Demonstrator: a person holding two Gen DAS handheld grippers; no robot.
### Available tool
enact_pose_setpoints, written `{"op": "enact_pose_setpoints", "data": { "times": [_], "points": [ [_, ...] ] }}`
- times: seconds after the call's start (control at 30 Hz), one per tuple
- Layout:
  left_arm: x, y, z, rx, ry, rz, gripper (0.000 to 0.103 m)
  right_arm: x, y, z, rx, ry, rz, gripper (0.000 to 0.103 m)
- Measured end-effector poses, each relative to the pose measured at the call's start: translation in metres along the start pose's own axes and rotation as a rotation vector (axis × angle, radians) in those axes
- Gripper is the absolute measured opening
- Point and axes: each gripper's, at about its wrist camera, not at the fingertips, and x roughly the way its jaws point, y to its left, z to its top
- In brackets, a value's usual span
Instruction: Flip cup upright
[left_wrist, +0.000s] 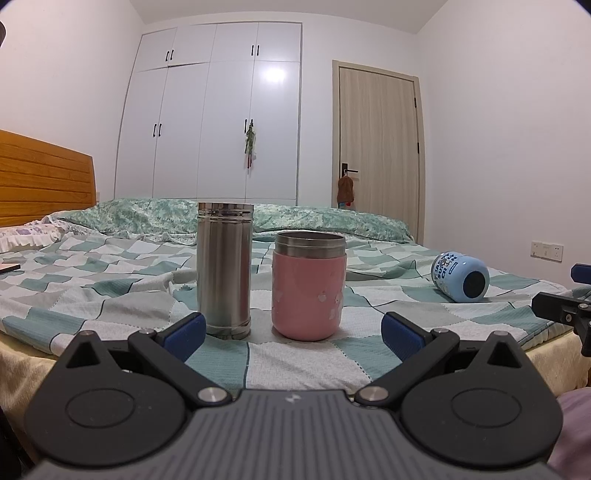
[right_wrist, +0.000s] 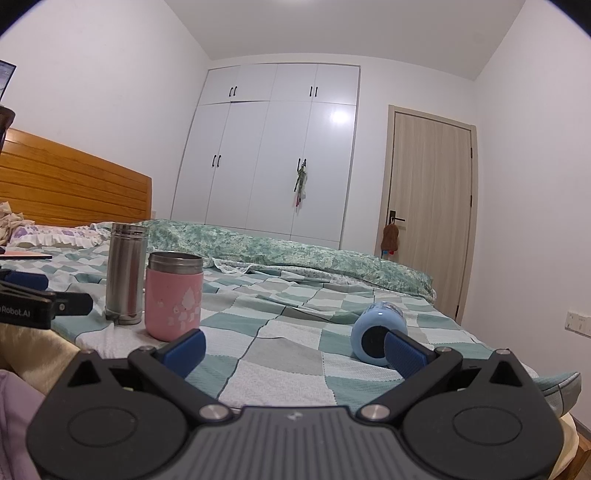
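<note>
A light blue cup (left_wrist: 460, 277) lies on its side on the checked bed cover, at the right in the left wrist view, its round base facing me. In the right wrist view the blue cup (right_wrist: 373, 332) lies just beyond my right finger. My right gripper (right_wrist: 293, 350) is open and empty, close in front of it. A tall steel flask (left_wrist: 224, 267) and a pink cup (left_wrist: 308, 288) stand upright side by side. My left gripper (left_wrist: 291, 330) is open and empty just in front of them.
The bed cover (left_wrist: 110, 288) is soft and wrinkled, with a folded green quilt (left_wrist: 295, 216) behind. A wooden headboard (left_wrist: 40, 177) is at the left. The bed's right edge (right_wrist: 561, 387) drops off near the blue cup. White wardrobe and door stand behind.
</note>
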Motion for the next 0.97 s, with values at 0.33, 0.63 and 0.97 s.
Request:
{"op": "enact_pose_setpoints", "data": {
  "times": [0.33,0.63,0.97],
  "points": [
    [-0.0003,-0.0002,0.0002,0.001,-0.001,-0.002,0.103,0.0,0.0002,-0.0001,0.0,0.0,0.0,0.103],
    [-0.0002,-0.0006,0.0001,0.001,-0.002,-0.001,0.103,-0.0001,0.0007,0.0,0.0,0.001,-0.001,0.103],
    [0.0,0.0011,0.0015,0.002,-0.007,-0.013,0.103,0.0003,0.0008,-0.0001,-0.001,0.001,0.0,0.103]
  ]
}}
